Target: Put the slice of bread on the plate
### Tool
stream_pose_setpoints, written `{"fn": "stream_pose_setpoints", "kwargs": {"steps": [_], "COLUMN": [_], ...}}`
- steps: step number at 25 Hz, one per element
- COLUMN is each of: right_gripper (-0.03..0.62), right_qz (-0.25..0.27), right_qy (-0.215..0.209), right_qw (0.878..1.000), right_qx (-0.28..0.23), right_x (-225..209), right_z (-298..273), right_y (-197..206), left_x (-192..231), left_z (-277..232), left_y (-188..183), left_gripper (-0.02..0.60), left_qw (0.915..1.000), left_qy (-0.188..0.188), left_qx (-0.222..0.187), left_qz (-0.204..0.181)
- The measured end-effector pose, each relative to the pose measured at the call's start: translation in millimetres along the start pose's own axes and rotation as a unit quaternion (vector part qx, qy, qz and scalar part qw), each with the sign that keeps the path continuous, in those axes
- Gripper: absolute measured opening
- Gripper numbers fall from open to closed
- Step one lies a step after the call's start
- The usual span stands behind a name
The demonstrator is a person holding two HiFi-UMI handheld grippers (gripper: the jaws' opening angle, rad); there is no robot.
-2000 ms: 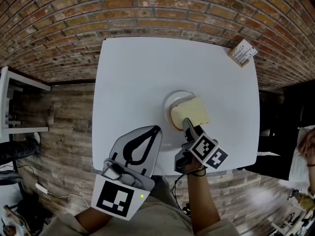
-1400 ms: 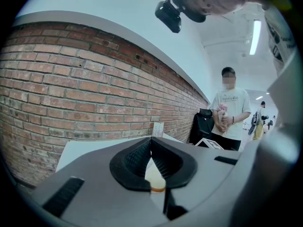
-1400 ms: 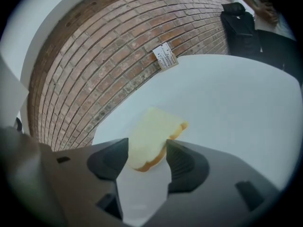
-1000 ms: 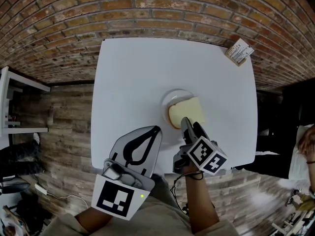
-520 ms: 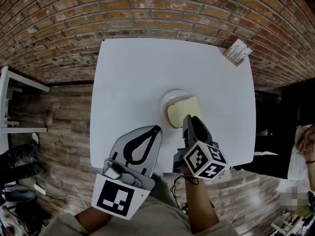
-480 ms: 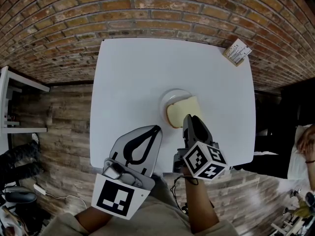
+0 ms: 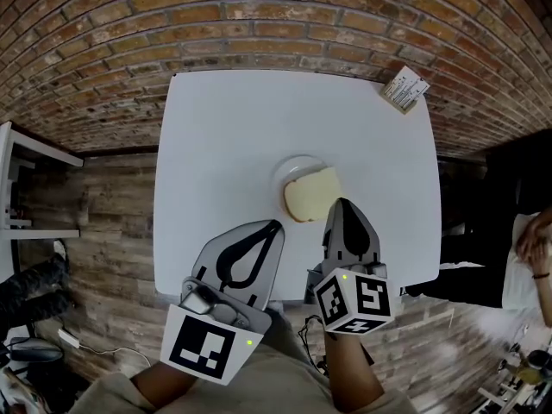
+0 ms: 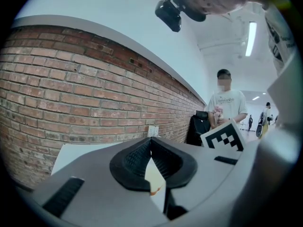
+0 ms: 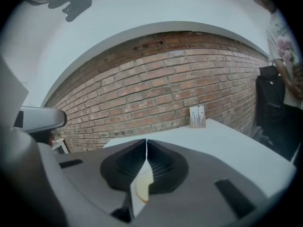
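Our right gripper (image 7: 342, 207) has lifted back from the pale square slice of bread (image 7: 309, 195), jaws just closing on nothing; the slice lies on the small round white plate (image 7: 287, 168), so we judge placement done, only withdrawal remaining.

Lab-like indoor hall: white table (image 7: 224, 145) at brick wall (image 7: 259, 24), plank floor (image 7: 103, 222), ceiling strip light (image 8: 251, 37).

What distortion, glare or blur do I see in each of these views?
Head view: fisheye bends the brick wall into an arc; the slice of bread on the plate looks sharp. Left gripper view: dark round border, glare from the ceiling lamp, a mosaic patch on the person. Right gripper view: same border, curved brick courses.
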State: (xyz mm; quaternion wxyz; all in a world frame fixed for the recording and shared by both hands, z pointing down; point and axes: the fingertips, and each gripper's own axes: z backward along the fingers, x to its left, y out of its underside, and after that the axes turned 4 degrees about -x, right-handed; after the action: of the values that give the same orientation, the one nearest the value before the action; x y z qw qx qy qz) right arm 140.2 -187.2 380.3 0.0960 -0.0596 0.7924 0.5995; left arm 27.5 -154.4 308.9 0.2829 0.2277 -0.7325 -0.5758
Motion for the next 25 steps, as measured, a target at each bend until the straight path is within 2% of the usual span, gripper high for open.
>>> {"fn": "stream_pose_setpoints", "kwargs": {"steps": [9,20,25], "right_gripper": [0.008,0.008,0.008], "right_qz": [0.062,0.143,0.155], "right_qy": [-0.018,-0.046,-0.067], "right_qw": [0.997,0.981,0.976], "right_qx": [-0.05,-0.123,-0.139], "right_x": [20.1,56.5,71.7], "right_z": [31.2,93.5,125.5], "right_y": [-36.9,-83.1,-91.1], "left_x": [-13.0,-32.9,-46.7], "left_z": [4.3,19.2,30.3], "left_y": [-5.7,-17.0,-21.7], "left_gripper": [0.009,0.009,0.009], "left_qw": [0.9999,0.9996,0.9994], "left_qy": [0.005,0.005,0.005], "left_qx": [-0.009,-0.026,-0.033], "left_qz": [-0.005,-0.009,-0.012]}}
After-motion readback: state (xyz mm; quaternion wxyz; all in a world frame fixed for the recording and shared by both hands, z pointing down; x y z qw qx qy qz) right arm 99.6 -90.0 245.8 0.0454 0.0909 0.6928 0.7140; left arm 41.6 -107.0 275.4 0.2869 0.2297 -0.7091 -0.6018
